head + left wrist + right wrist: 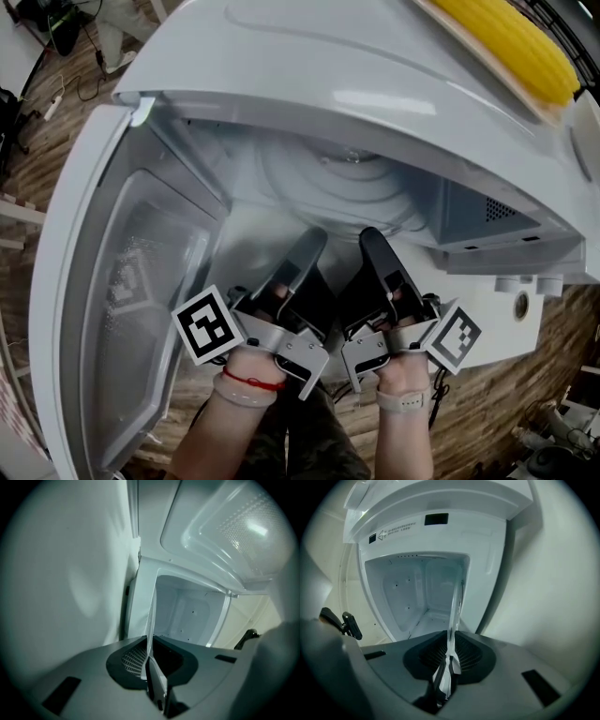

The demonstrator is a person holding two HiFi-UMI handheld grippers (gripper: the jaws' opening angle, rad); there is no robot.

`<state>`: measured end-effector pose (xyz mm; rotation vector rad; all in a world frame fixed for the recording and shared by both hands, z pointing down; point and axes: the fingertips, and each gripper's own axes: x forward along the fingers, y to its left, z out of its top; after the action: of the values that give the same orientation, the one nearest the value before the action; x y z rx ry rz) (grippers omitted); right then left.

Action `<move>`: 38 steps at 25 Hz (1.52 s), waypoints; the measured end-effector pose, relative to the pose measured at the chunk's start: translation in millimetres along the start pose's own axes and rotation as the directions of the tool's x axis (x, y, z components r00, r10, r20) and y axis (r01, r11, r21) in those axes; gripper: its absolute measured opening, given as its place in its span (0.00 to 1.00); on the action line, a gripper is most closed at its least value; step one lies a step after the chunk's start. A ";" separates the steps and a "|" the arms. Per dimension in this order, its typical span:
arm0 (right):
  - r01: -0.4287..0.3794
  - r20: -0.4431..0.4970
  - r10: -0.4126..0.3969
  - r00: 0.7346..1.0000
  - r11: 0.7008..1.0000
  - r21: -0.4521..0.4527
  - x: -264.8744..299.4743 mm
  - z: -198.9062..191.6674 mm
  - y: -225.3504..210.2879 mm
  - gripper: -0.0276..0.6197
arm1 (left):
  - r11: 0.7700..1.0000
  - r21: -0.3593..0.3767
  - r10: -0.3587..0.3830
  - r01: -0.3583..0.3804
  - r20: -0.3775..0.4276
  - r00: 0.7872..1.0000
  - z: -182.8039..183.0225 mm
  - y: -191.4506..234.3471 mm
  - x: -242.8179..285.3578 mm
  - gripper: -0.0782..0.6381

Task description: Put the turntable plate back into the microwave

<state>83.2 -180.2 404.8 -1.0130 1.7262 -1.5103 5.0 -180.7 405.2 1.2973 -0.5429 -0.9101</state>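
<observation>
The clear glass turntable plate (349, 180) is held at the mouth of the open white microwave (375, 75), its ribbed disc partly inside the cavity. My left gripper (312, 242) and right gripper (371, 240) sit side by side at the plate's near rim, both shut on it. In the left gripper view the plate (151, 620) shows edge-on, pinched in the left gripper (151, 662), with the empty cavity (187, 616) behind. The right gripper view shows the same thin edge (454, 611) clamped in the right gripper (450, 657), facing the cavity (412, 592).
The microwave door (122, 309) hangs wide open at the left. A yellow corn cob (511, 37) lies on a board on top of the microwave. Wooden floor shows below and around the oven, with cables at the far left.
</observation>
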 end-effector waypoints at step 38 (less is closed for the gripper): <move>0.015 -0.095 -0.044 0.995 0.957 -0.288 -16.5 -16.7 17.7 0.11 | 0.921 0.373 0.178 -0.113 -0.147 0.973 -37.7 5.7 -3.1 0.16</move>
<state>74.9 -156.6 389.2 -1.1273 2.0539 -1.3740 34.4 -156.4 402.8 1.6308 -0.6787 -0.5759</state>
